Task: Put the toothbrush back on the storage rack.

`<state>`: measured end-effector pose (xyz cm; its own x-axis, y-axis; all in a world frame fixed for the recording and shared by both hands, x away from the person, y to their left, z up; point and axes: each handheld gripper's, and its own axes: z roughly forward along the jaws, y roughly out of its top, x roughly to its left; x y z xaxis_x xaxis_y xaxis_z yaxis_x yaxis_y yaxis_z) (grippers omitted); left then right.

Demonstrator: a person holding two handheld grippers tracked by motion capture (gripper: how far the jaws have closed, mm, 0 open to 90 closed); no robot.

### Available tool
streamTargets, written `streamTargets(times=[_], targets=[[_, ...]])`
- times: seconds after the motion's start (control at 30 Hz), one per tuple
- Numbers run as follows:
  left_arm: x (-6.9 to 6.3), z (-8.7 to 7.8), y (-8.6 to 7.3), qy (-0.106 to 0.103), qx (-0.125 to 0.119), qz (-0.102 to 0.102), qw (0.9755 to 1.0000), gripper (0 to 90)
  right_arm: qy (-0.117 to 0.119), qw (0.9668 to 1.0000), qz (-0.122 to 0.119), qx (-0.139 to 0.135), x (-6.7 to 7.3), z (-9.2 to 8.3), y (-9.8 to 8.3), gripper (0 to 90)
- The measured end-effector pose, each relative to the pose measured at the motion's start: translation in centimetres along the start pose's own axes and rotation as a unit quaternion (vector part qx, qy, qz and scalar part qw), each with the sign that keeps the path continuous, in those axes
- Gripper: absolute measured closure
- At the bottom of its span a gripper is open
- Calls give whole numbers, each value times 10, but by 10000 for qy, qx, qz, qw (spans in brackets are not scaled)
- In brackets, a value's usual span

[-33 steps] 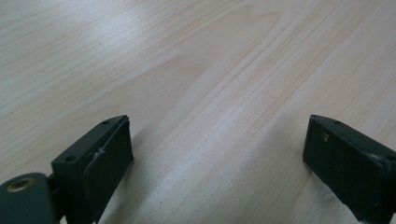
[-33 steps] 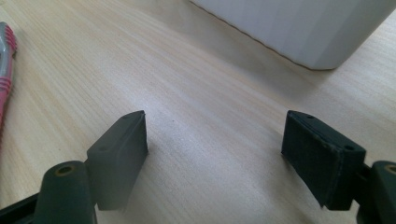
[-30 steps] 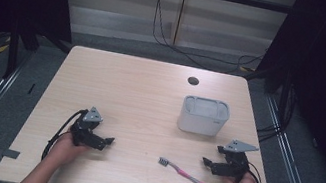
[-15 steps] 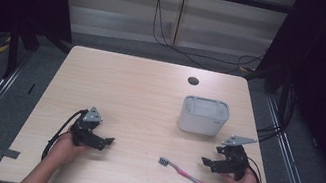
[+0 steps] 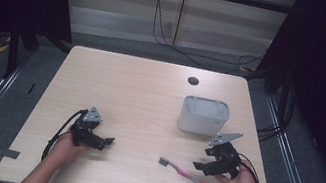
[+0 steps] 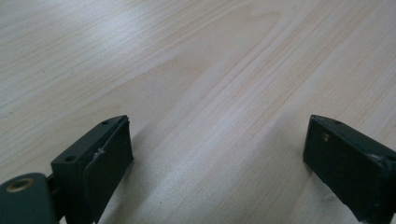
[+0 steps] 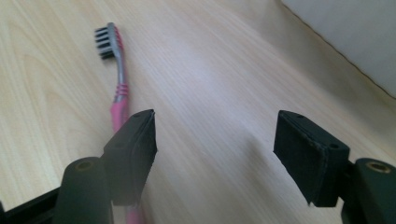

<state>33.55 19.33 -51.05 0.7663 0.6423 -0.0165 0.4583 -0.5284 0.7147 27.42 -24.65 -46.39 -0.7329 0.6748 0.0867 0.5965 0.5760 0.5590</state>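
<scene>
Toothbrush, pink-handled with a grey neck and dark bristles, lies flat on the pale wooden worktop near its front edge, bristle head pointing left and handle trailing right toward the person's right hand. The right tool hangs just above and beside the handle end, its jaws released with nothing between them; they have just been closing a little from their widest. In the right gripper view the brush runs alongside the left jaw and passes under it rather than between the two, so the tool appears not yet lined up for a pinch across the handle. A white, open-topped container stands just beyond the right hand, toward the far right of the worktop, a likely destination for the brush, judging by how close it sits. The left tool rests low over bare wood on the near left, well apart from the brush, its jaws released and empty, apparently kept out of the way. A small dark round hole marks the far side of the worktop. No brand, label or legible writing can be made out on the brush, the container or the tools.
</scene>
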Motion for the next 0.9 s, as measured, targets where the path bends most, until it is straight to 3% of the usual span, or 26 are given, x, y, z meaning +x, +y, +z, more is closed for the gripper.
streamTargets(times=[0.37,0.5,0.9], targets=[[0,0,0,7,8,4,10000,76,190,9988,-370,269,15,10,20,301],[0,0,0,0,-1,2,10000,76,318,9980,-410,346,19,12,27,329],[0,0,0,7,6,2,10000,76,386,9967,-390,593,28,14,45,363]])
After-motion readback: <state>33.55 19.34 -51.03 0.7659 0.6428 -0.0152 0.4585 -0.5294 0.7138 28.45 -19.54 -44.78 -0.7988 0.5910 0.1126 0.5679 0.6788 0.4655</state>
